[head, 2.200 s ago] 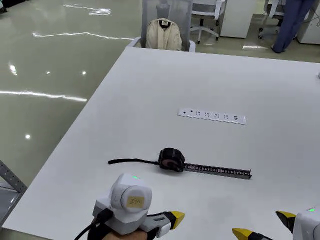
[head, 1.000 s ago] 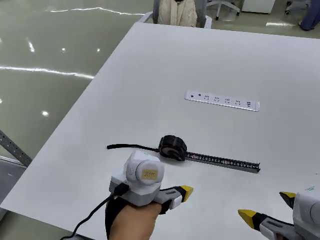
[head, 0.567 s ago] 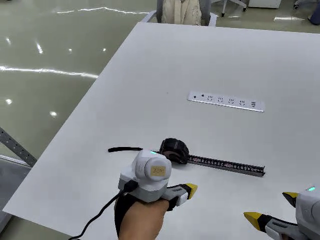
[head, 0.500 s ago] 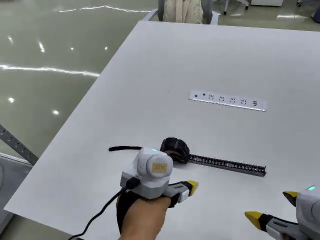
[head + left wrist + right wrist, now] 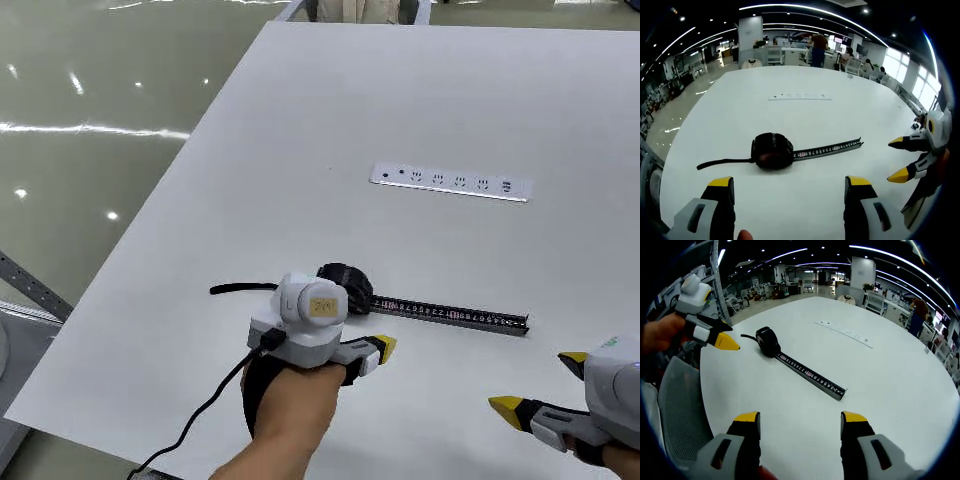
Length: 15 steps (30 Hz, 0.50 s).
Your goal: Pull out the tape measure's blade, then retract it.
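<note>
Edging nearer the tape measure [image 5: 772,150], left gripper [image 5: 788,182] gapes wide and empty, as does right gripper [image 5: 800,416].

Table [image 5: 300,150]: white, plain top.
Power strip [image 5: 450,184]: white, flat on the table, parallel to the far edge, well in from the left edge.
Floor [image 5: 90,100]: pale, glossy, light reflections.
Metal strut [image 5: 30,290]: perforated, beyond the table's left edge.
</note>
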Each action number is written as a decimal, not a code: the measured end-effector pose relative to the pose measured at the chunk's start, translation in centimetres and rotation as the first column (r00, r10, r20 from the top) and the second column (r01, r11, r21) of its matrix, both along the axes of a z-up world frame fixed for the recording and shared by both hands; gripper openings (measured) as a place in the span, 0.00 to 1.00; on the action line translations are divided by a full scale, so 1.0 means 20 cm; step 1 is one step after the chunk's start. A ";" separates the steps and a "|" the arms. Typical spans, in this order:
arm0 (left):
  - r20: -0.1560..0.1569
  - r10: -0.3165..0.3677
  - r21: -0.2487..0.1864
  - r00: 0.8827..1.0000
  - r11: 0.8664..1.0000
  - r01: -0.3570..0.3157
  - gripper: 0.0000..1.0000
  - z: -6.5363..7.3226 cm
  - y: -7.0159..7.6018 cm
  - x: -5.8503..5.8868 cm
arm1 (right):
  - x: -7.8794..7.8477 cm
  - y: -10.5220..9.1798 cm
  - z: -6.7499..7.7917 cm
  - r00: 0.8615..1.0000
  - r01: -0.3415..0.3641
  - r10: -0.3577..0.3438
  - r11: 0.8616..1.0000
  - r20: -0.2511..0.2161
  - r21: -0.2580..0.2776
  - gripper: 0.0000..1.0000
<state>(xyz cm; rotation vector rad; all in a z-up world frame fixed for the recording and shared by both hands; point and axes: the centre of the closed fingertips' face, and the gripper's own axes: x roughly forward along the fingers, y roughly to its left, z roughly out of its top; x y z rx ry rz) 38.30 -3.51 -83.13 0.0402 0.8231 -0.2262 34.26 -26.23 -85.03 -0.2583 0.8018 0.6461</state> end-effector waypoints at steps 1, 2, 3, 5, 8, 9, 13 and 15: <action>-0.001 0.004 0.002 1.000 1.000 -0.004 0.88 0.00 0.00 0.01 | 0.01 0.00 0.00 1.000 -0.007 0.007 1.000 0.002 -0.004 0.66; -0.002 0.006 0.002 1.000 1.000 -0.006 0.88 -0.01 0.01 0.02 | 0.02 0.00 0.00 1.000 -0.014 0.014 1.000 0.002 -0.006 0.66; -0.005 0.011 0.002 1.000 1.000 -0.011 0.88 -0.01 0.01 0.03 | 0.02 0.00 -0.01 1.000 -0.019 0.019 1.000 0.002 -0.010 0.66; -0.006 0.020 -0.002 1.000 1.000 -0.020 0.88 -0.01 0.01 0.05 | 0.04 0.00 -0.02 0.999 -0.036 0.036 0.999 0.002 -0.017 0.66; -0.004 0.023 -0.001 1.000 1.000 -0.023 0.88 -0.02 0.02 0.08 | 0.06 0.00 -0.03 0.998 -0.059 0.059 0.998 0.000 -0.032 0.65; -0.003 0.026 -0.001 1.000 1.000 -0.026 0.88 -0.02 0.02 0.09 | 0.07 0.00 -0.04 0.998 -0.063 0.063 0.997 0.001 -0.033 0.65; 0.008 0.031 0.002 0.999 1.000 -0.031 0.88 -0.03 0.03 0.12 | 0.11 -0.01 -0.06 0.997 -0.083 0.083 0.995 0.000 -0.047 0.64; 0.010 0.029 -0.004 1.000 1.000 -0.029 0.88 -0.03 0.02 0.14 | 0.12 -0.01 -0.06 0.996 -0.089 0.090 0.995 0.001 -0.053 0.64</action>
